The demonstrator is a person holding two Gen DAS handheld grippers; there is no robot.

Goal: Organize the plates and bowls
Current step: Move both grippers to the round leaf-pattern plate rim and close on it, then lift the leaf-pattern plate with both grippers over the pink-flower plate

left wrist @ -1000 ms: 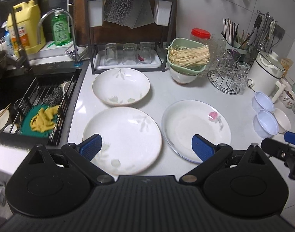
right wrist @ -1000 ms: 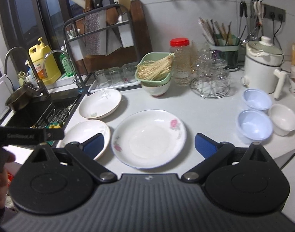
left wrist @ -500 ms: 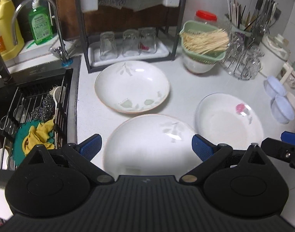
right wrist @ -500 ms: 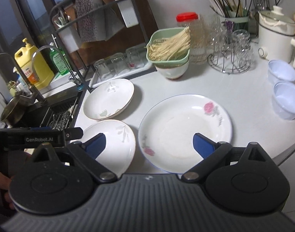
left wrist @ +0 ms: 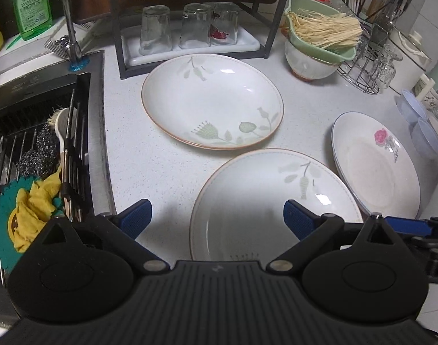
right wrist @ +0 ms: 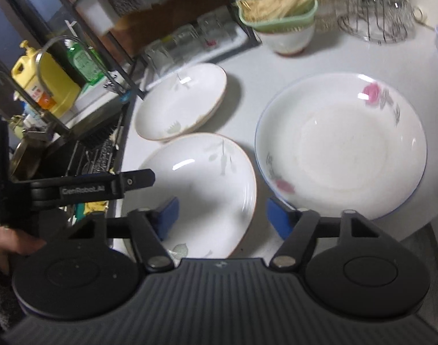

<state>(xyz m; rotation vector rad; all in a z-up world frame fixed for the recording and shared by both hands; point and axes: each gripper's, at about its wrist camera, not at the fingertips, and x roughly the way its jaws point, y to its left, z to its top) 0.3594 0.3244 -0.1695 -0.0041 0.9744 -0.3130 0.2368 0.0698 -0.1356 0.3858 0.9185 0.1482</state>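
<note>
Three white plates lie on the counter. The near leaf-pattern plate (left wrist: 264, 198) (right wrist: 207, 189) lies under both grippers. A second leaf-pattern plate (left wrist: 213, 100) (right wrist: 181, 100) lies behind it. A rose-pattern plate (left wrist: 376, 161) (right wrist: 342, 146) lies to the right. My left gripper (left wrist: 217, 220) is open and empty, low over the near plate's left rim. My right gripper (right wrist: 221, 215) is open and empty, over the near plate's right edge, beside the rose plate. Pale blue bowls (left wrist: 422, 132) sit at the far right.
A sink (left wrist: 40, 132) with a rack, scrubbers and a yellow cloth lies to the left. A black rack with upturned glasses (left wrist: 187, 28) stands behind the plates. A green basket of sticks (left wrist: 322, 34) sits on a bowl beside a wire glass holder (left wrist: 371, 66).
Both grippers have moved forward and down toward the plates. The right gripper has swung left over the near leaf plate and its jaws have narrowed somewhat.
</note>
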